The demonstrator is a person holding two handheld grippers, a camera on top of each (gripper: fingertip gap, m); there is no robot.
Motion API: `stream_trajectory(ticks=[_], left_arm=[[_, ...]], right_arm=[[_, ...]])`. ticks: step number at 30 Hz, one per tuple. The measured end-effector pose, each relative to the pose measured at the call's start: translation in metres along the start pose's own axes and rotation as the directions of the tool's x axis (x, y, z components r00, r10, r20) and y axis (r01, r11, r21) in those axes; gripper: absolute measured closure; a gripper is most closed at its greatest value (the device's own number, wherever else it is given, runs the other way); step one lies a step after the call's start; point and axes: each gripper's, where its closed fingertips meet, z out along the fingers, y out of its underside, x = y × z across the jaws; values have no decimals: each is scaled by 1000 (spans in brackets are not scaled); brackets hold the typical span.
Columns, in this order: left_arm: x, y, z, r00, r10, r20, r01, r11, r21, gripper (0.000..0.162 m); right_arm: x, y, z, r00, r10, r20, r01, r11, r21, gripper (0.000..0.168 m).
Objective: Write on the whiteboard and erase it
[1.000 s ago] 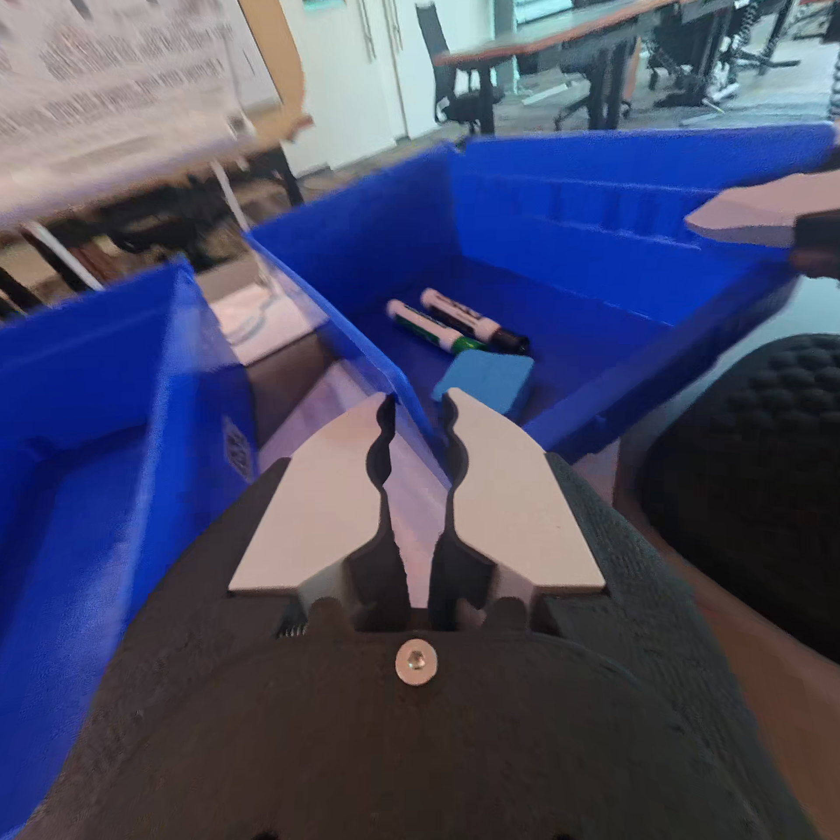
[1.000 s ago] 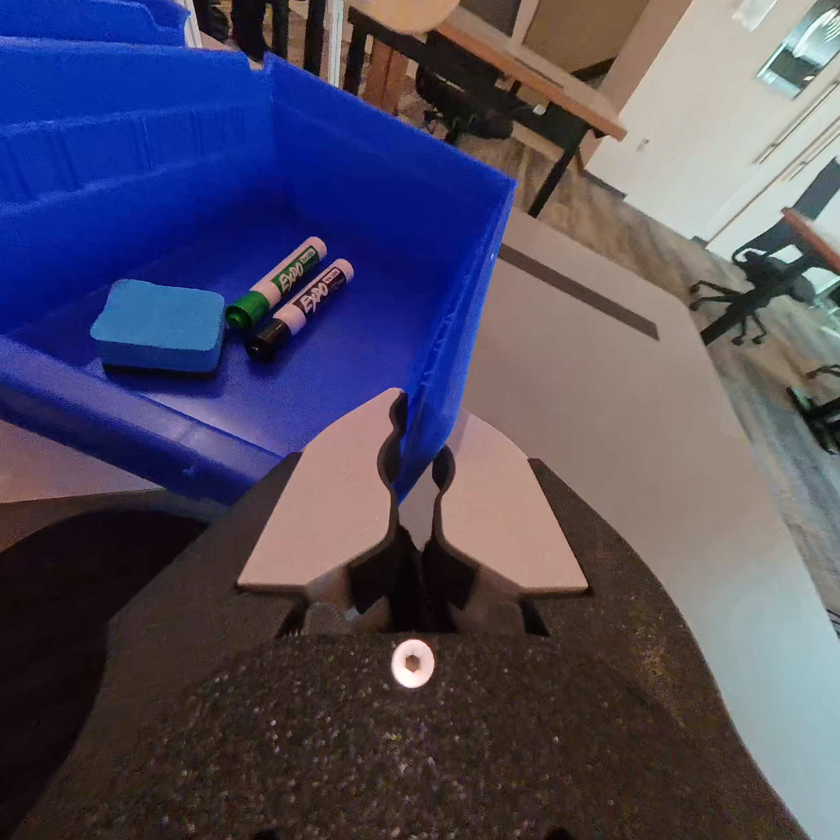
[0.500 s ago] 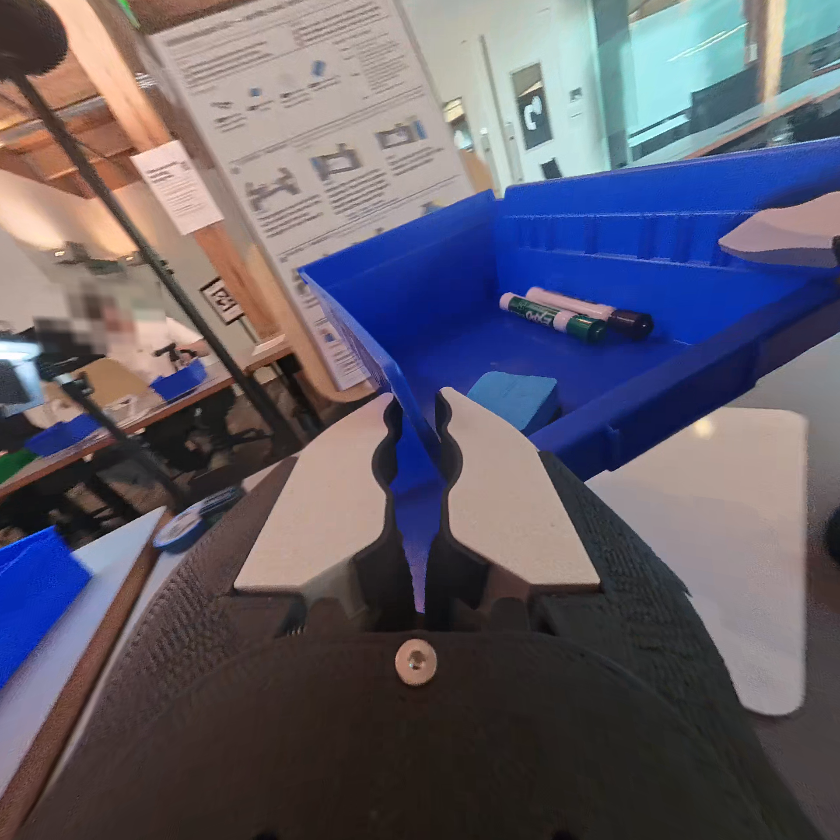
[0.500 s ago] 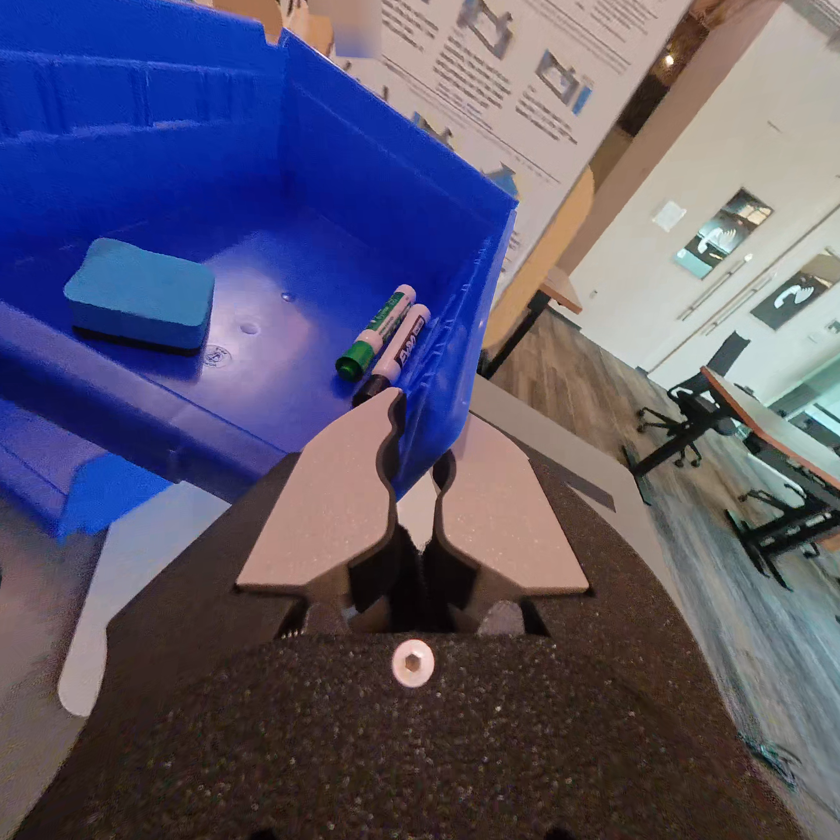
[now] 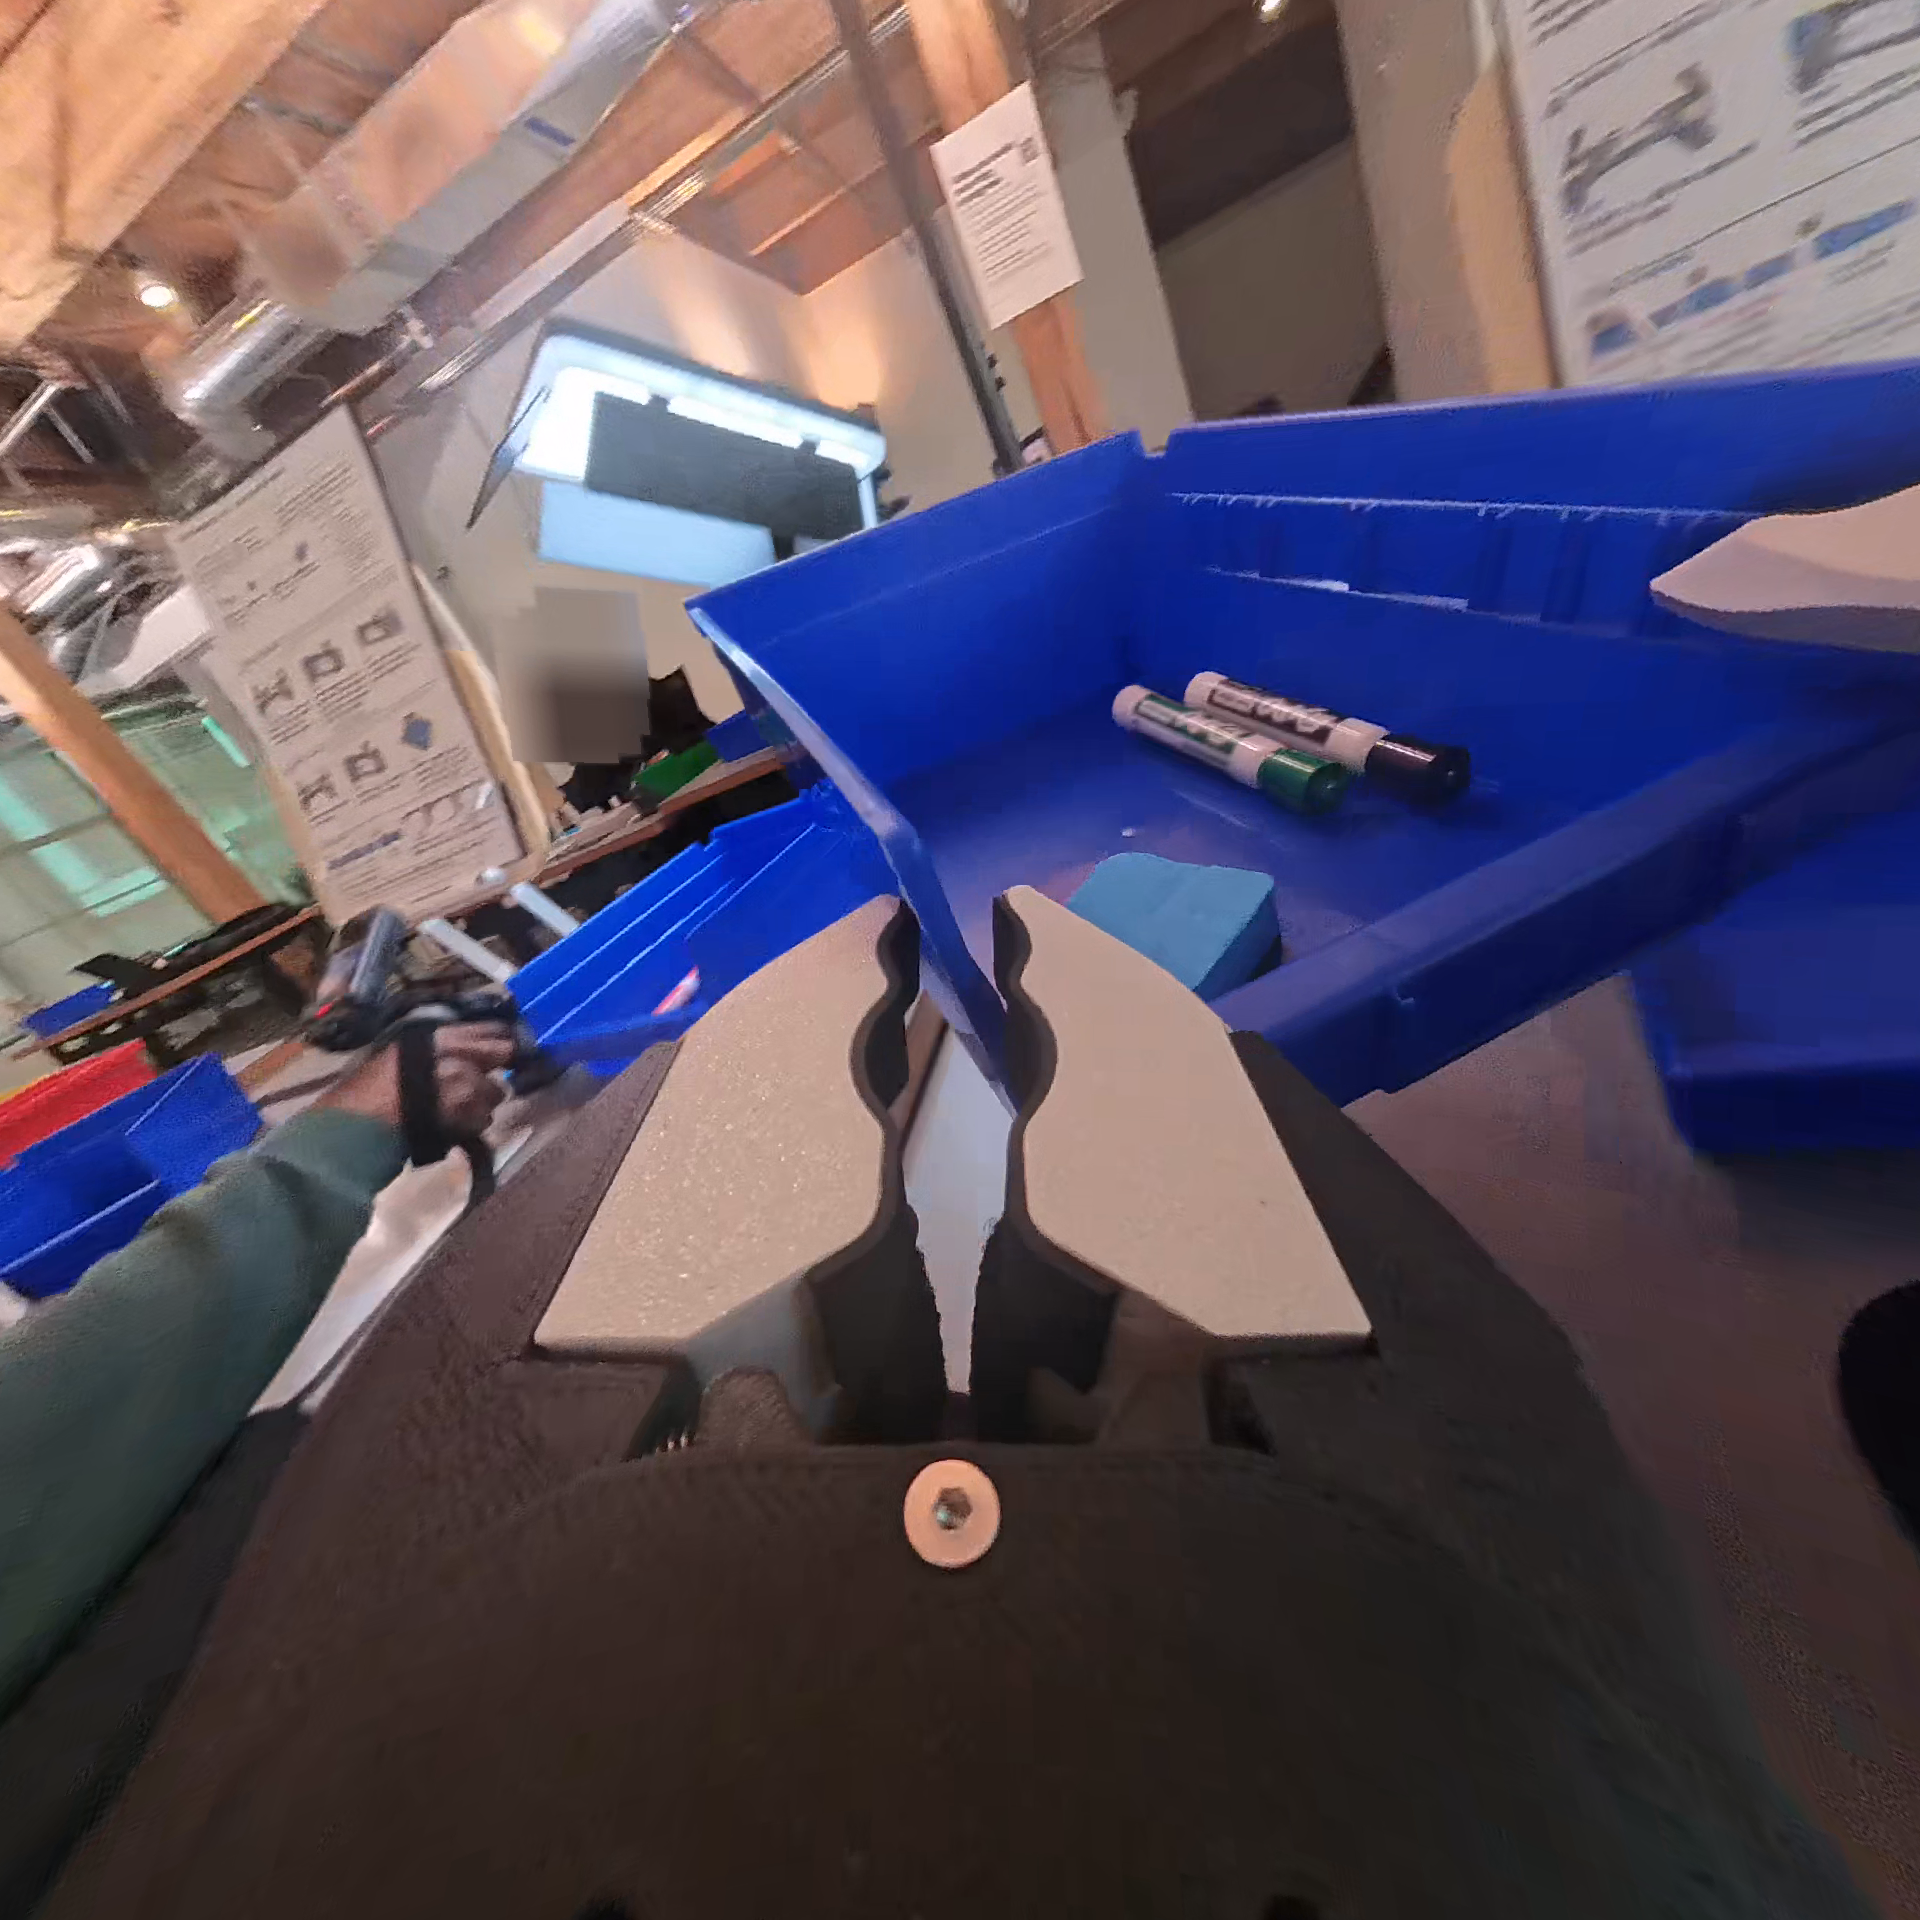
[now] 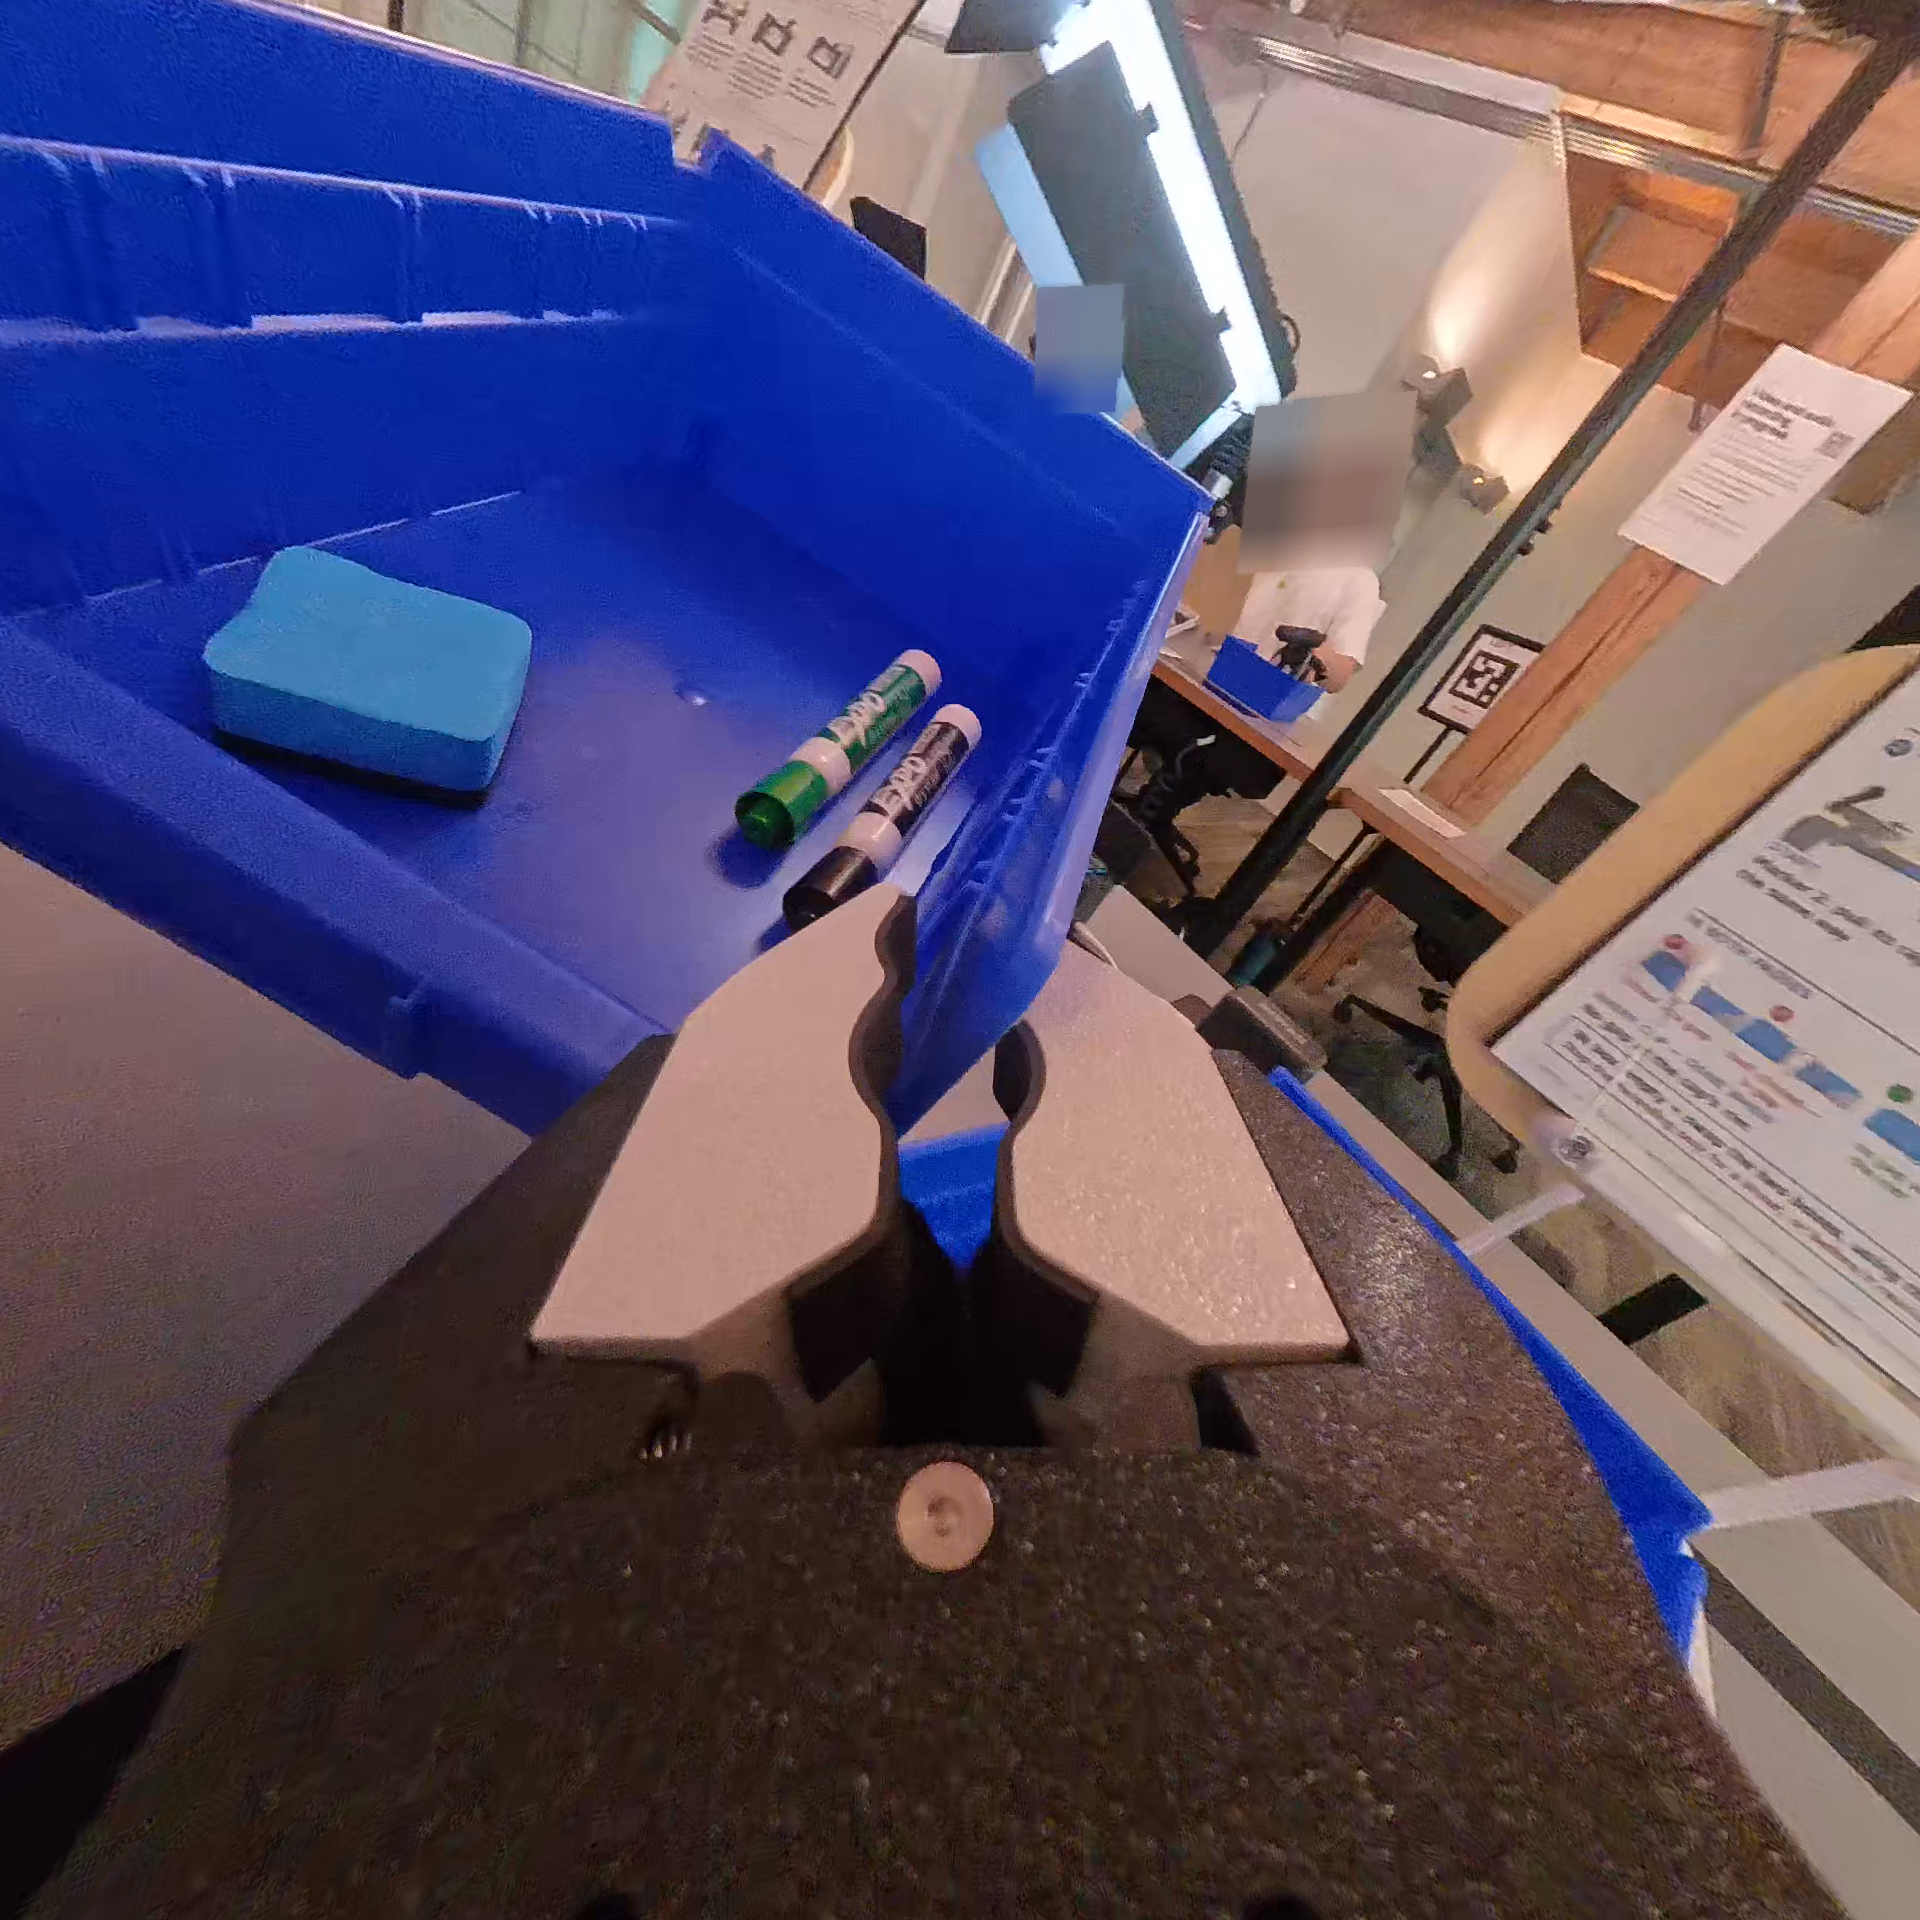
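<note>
A blue bin [image 5: 1039,623] is held tilted in the air between both grippers. My left gripper [image 5: 956,925] is shut on its left side wall. My right gripper [image 6: 956,945] is shut on its right side wall [image 6: 1039,831]; its fingertip shows at the right edge of the left wrist view [image 5: 1787,582]. Inside the bin lie a light-blue eraser [image 5: 1174,914] [image 6: 364,675], a green-capped marker [image 5: 1236,748] [image 6: 842,748] and a black-capped marker [image 5: 1330,732] [image 6: 894,810]. The markers lie side by side near the right wall. No whiteboard is in view.
Another blue bin [image 5: 1787,997] sits on the grey table [image 6: 208,1091] under the held one. More blue bins [image 5: 665,956] stand to the left, where a person's sleeved arm [image 5: 208,1247] reaches. Posters [image 6: 1766,987], a light stand and desks fill the background. My hands' fingertips stand some 20 cm from each other.
Both grippers have swung the bin around and upward, so the room behind has shifted. The eraser and markers have slid a little across the bin floor. Both grips have held.
</note>
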Motion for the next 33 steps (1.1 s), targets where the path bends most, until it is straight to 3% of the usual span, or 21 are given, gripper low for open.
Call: stream_trajectory(ticks=[9,14,18,21,23,26,28,30,31,33], left_arm=[[-5,96,-20,994,-100,47,105,987,-124,152],[13,129,-13,990,-138,0,136,974,-179,153],[15,145,-6,986,-165,13,164,965,-206,154],[16,156,-5,970,-241,8,234,930,-282,153],[7,152,-11,953,-298,57,300,898,-323,140],[-4,125,-22,947,-308,95,322,907,-270,114],[5,98,-27,940,-337,51,340,920,-197,108],[26,73,-30,930,-365,-29,357,922,-146,107],[41,62,-31,924,-375,-78,363,922,-133,108],[75,45,-28,905,-379,-191,359,924,-131,108]], right_arm=[[-71,49,8,993,-25,113,37,993,-109,153],[-84,90,0,984,26,179,18,971,-239,147],[-96,104,-3,953,65,298,35,948,-317,130],[-109,96,-14,879,219,423,-66,936,-346,94],[-96,75,-31,849,274,452,-151,945,-290,78],[-30,66,-63,912,301,280,-255,949,-188,67],[38,86,-91,959,282,25,-274,947,-167,57],[96,118,-126,947,241,-212,-281,941,-190,53],[109,133,-139,930,263,-258,-319,925,-207,54],[100,150,-146,895,397,-203,-438,866,-240,59]])
